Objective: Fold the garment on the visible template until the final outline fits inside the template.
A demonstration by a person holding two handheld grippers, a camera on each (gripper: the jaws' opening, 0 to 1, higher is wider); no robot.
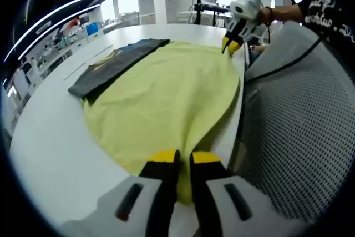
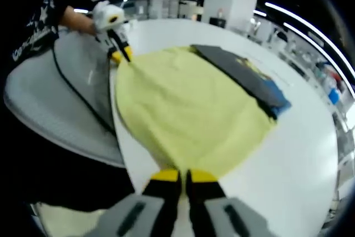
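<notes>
Yellow garment (image 1: 166,95) spread flat over the white counter (image 1: 50,154), pinched at two points along its near edge; left tongs (image 1: 184,162) closed on the hem at the bottom of the left gripper view, cloth caught between the yellow-tipped jaws; right tongs (image 2: 178,177) likewise clamped on the same edge in the right gripper view; each pair also seen from the other camera, right tongs far up at the garment's corner in the left gripper view, left tongs at the far corner in the right gripper view, well apart along that edge; dark grey template (image 1: 113,65) lying under the garment's far side, only a strip showing beyond the yellow, with a blue corner (image 2: 277,99) peeping out; near hem running close to the counter's edge, little spare room there; broad bare counter beyond the template and to the side; grey mesh chair back (image 1: 299,120) just beside the counter edge, crowding the space by the tongs; shelves and desks far behind.
</notes>
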